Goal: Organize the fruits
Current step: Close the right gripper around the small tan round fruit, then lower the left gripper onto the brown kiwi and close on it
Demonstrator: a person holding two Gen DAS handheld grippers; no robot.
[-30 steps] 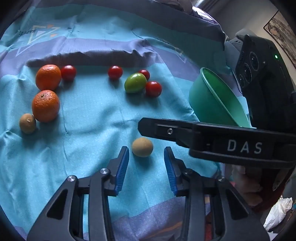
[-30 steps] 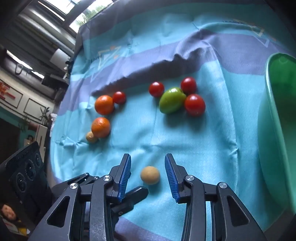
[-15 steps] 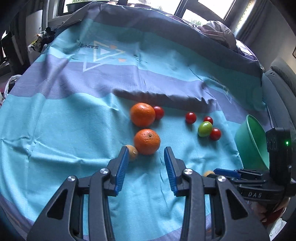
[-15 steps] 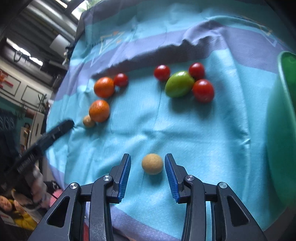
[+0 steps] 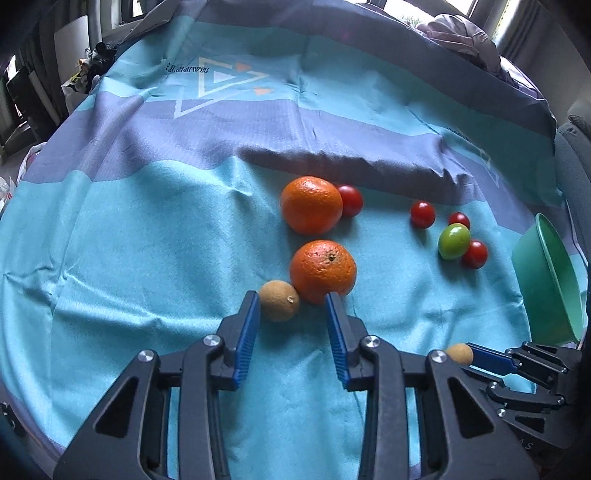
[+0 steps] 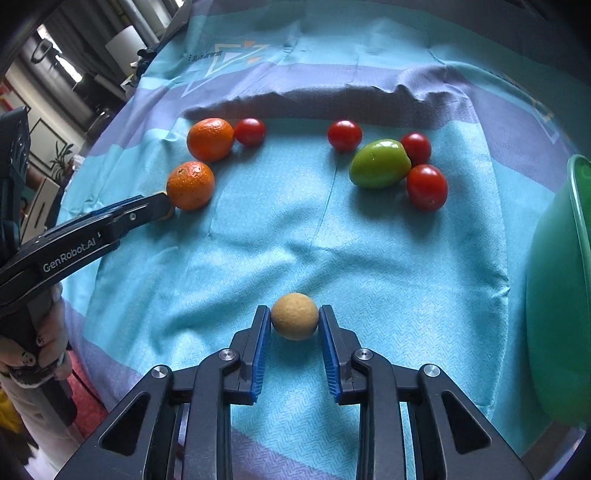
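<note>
A teal cloth (image 5: 155, 236) with grey-purple bands and a printed triangle design (image 5: 221, 83) covers the whole work surface, creased in a long fold across the middle. Bright windows (image 5: 406, 9) run behind the far edge, with a heap of grey fabric (image 5: 461, 37) below them. At left in the right wrist view, framed pictures (image 6: 48, 146) hang on a pale wall beside a potted plant (image 6: 62, 158).

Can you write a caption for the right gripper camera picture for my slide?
Right gripper fingers have just closed on a small tan fruit on the blue cloth.
</note>
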